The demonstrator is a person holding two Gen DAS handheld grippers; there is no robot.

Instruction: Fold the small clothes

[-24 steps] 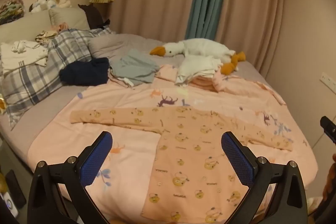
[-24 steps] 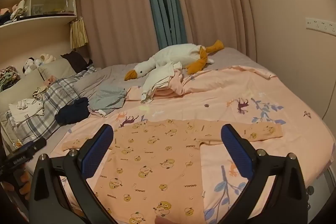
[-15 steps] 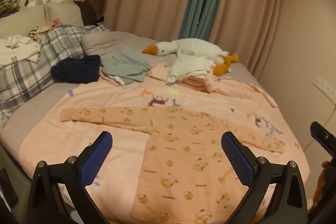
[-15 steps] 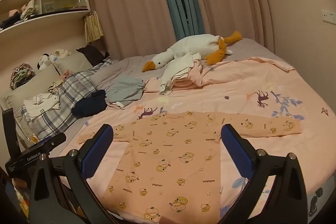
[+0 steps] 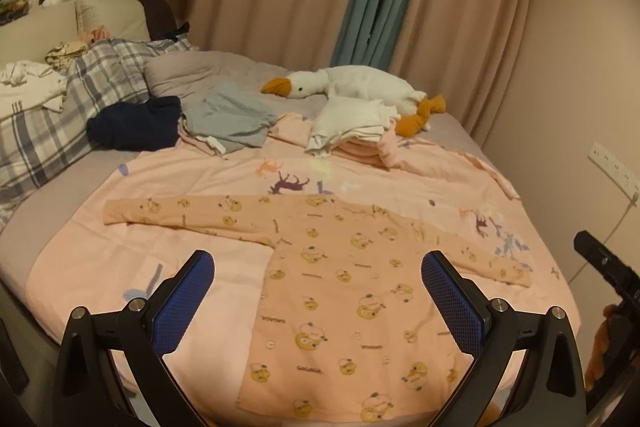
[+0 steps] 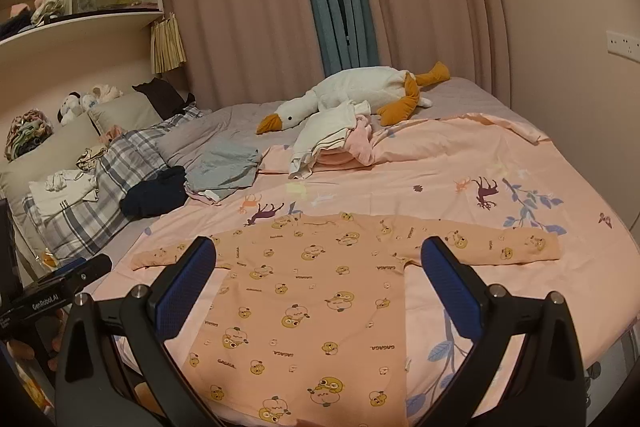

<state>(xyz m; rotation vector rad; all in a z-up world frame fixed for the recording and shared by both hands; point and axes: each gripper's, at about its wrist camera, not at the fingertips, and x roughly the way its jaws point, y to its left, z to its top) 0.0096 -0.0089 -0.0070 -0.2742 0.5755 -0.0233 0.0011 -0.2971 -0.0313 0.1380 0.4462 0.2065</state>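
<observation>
A small peach long-sleeved top with a yellow duck print [image 5: 340,291] lies flat on the pink bedspread [image 5: 224,179], both sleeves spread out sideways. It also shows in the right wrist view [image 6: 312,303]. My left gripper [image 5: 318,297] is open and empty, held above the near part of the top. My right gripper [image 6: 318,293] is open and empty, also above the top. Each gripper's black body shows at the edge of the other's view.
A pile of folded white and pink clothes [image 5: 352,131] lies beyond the top. A grey garment [image 5: 228,119] and a dark navy one [image 5: 136,123] lie at the left. A plush goose [image 5: 352,85], a plaid pillow [image 5: 52,119], curtains and a wall stand behind.
Both grippers have shifted a little, so the top sits slightly differently in each view. Their jaws stay open. The top has not moved.
</observation>
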